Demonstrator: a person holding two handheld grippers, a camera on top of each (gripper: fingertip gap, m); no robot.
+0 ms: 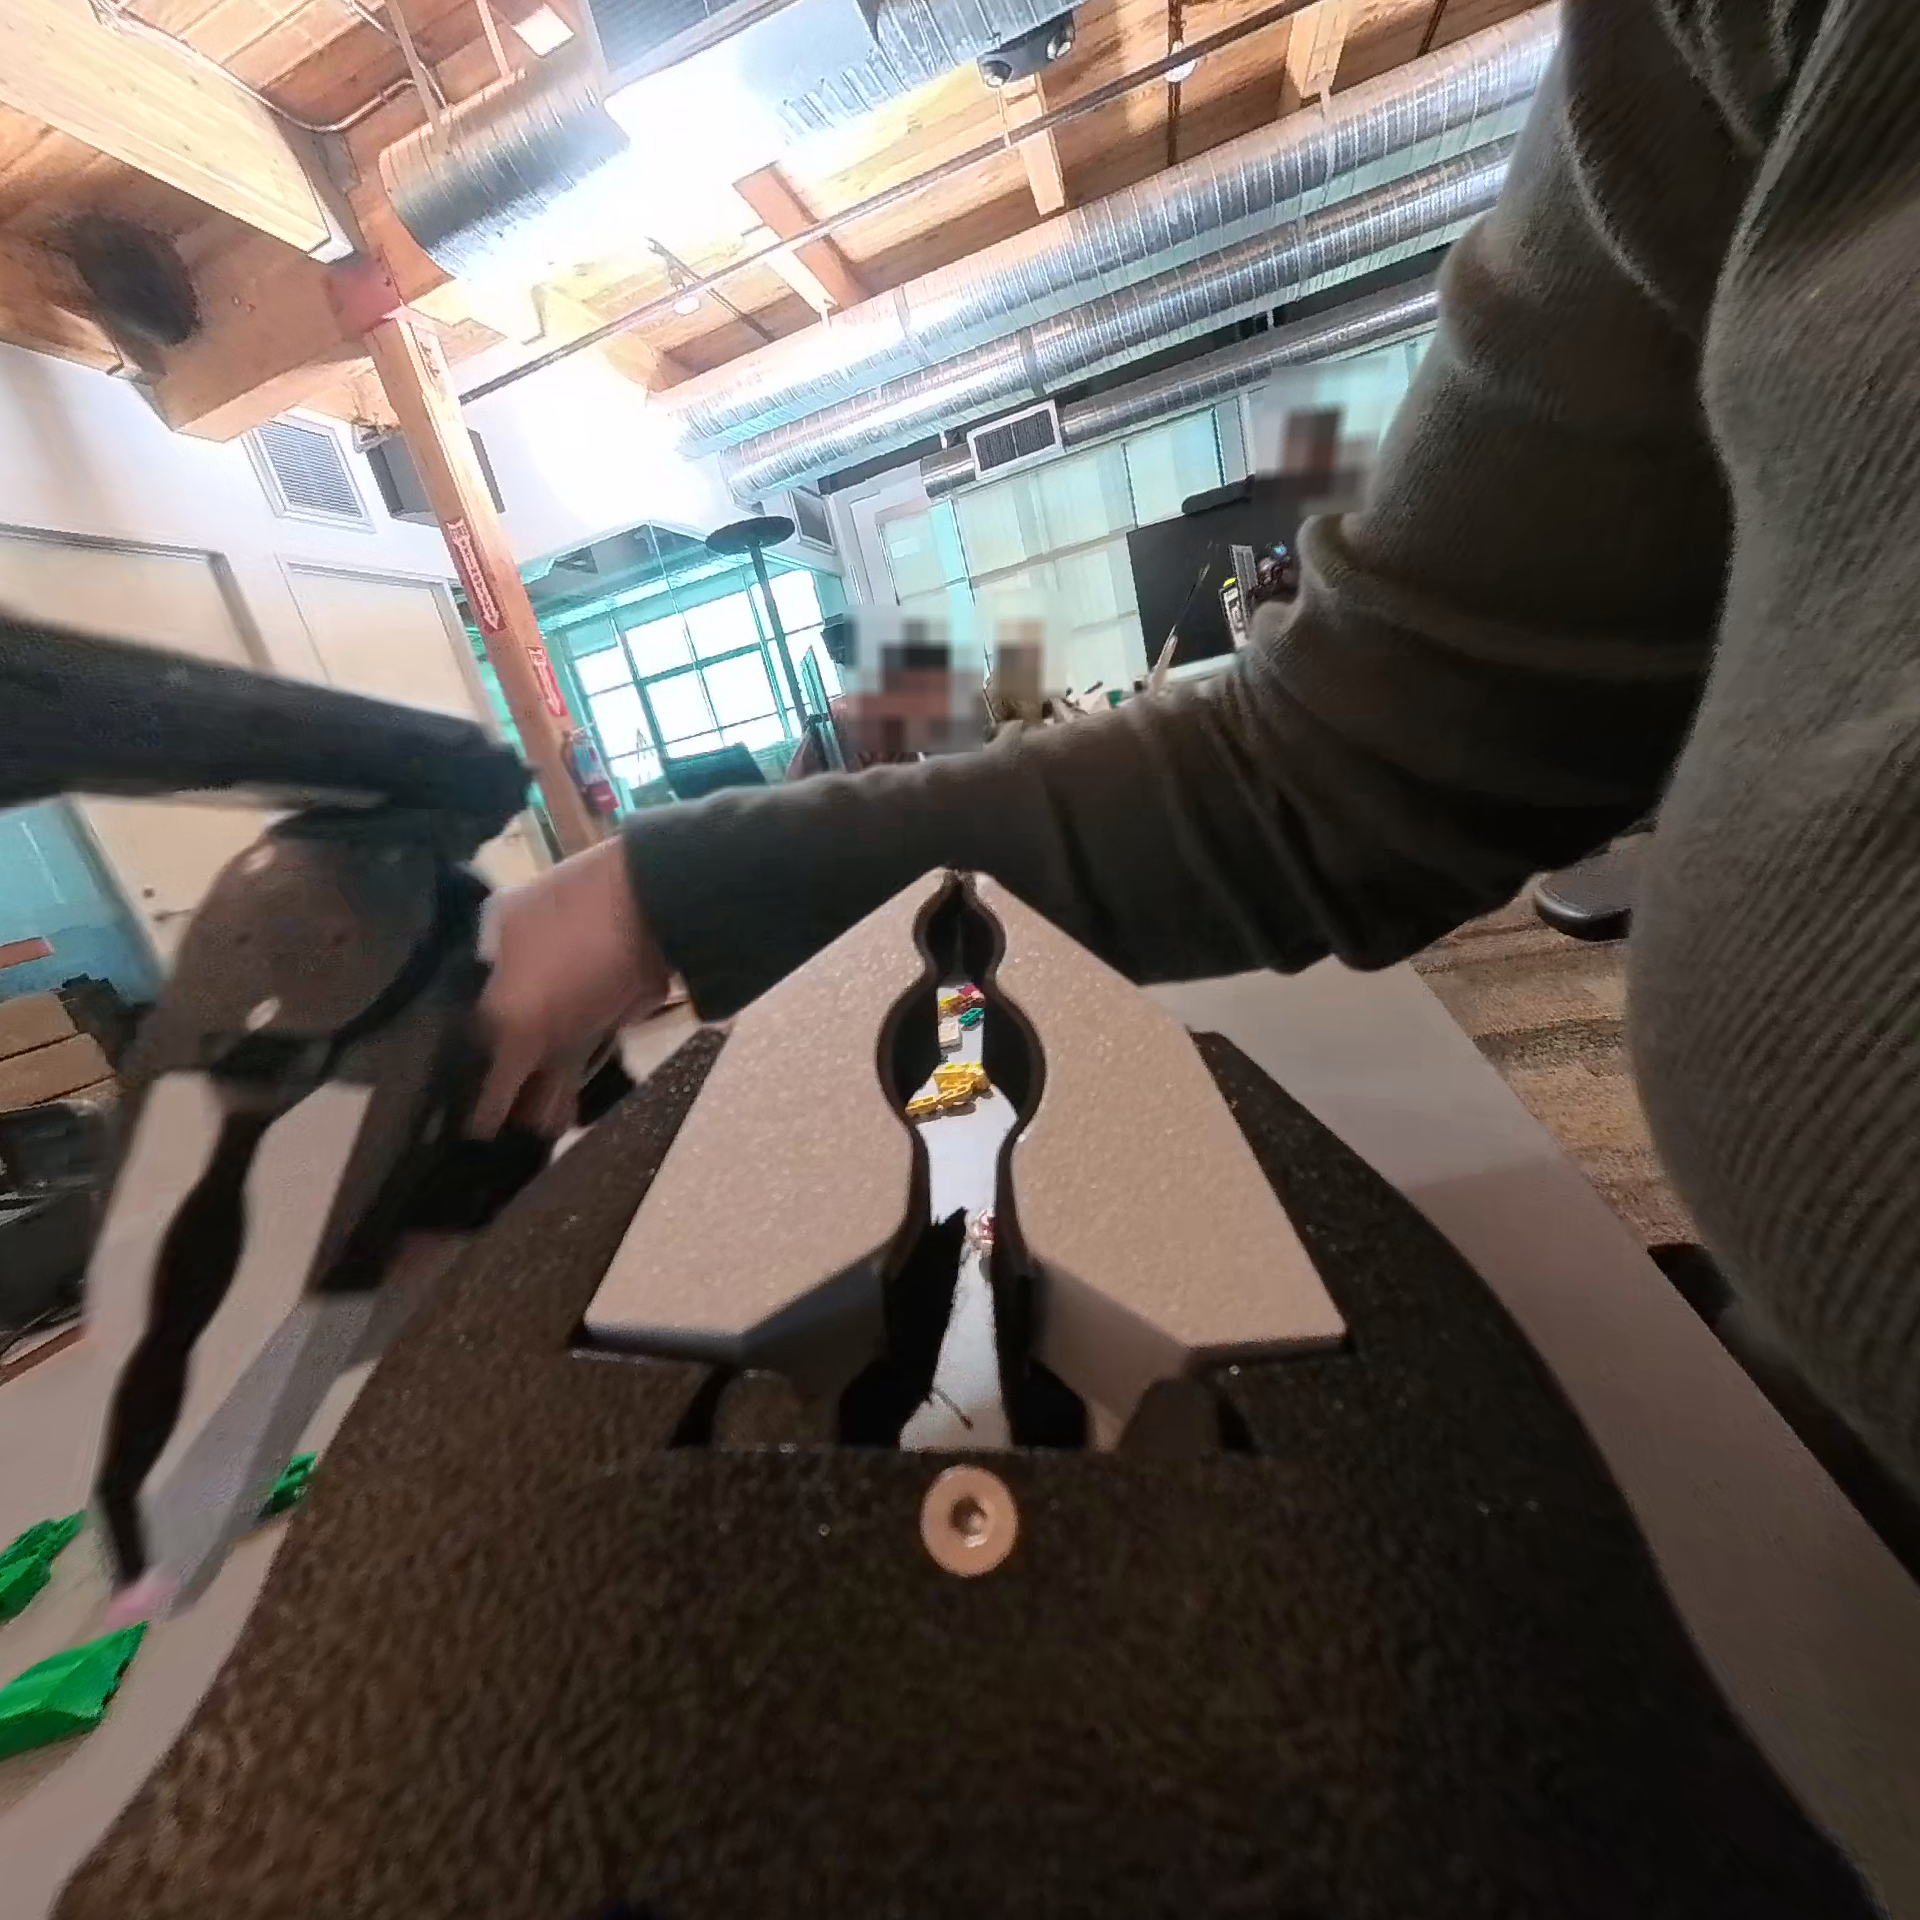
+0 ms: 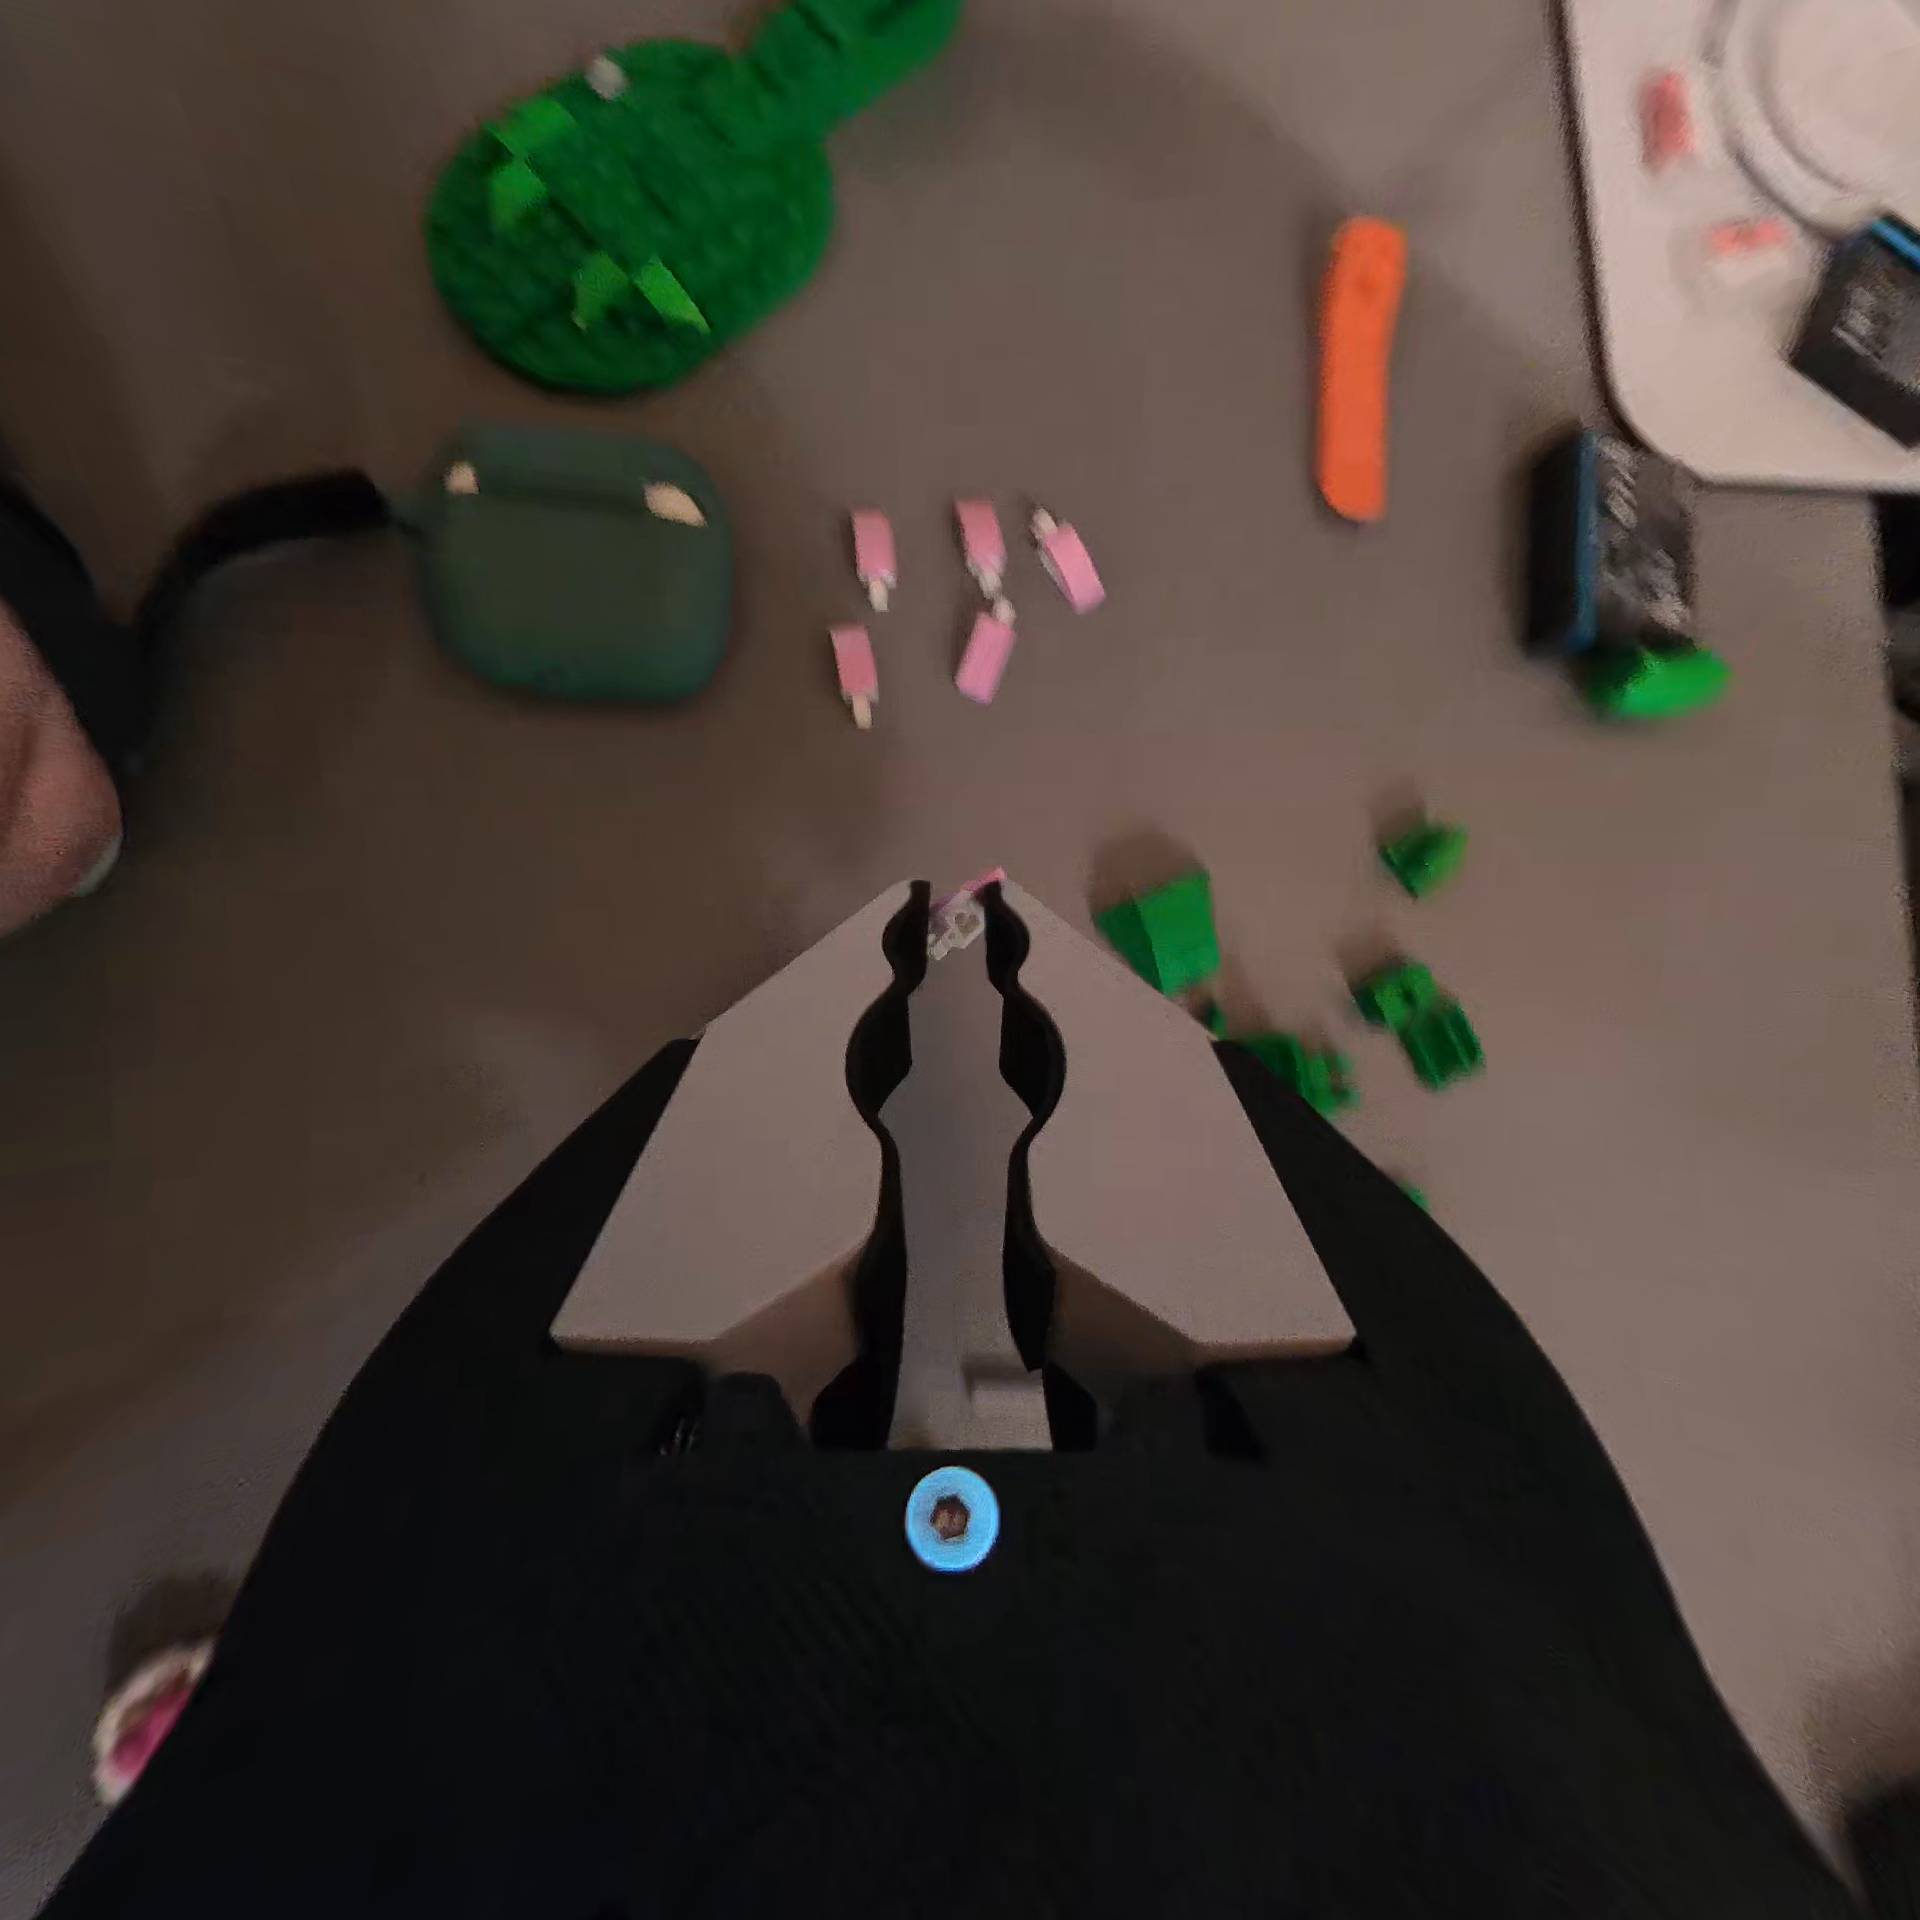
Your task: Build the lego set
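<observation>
- Your right claw (image 2: 954,902) is pinched at its tips on a small pink-and-white piece (image 2: 961,914), held above the worktop (image 2: 312,1039).
- Your left claw (image 1: 958,883) is closed, tips together, with nothing in it.
- Likely step: carrying that piece towards the green build (image 2: 634,208); next, line it up before pressing.
- Five more pink pieces (image 2: 977,540) show only in the right view; only the left shows yellow bricks (image 1: 951,1086).

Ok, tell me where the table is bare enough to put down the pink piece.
Bare grey table lies left of the right gripper, below the dark green case. A smaller gap sits between the loose pink pieces and the fingertips. It is crowded to the right, among the scattered green bricks.
</observation>
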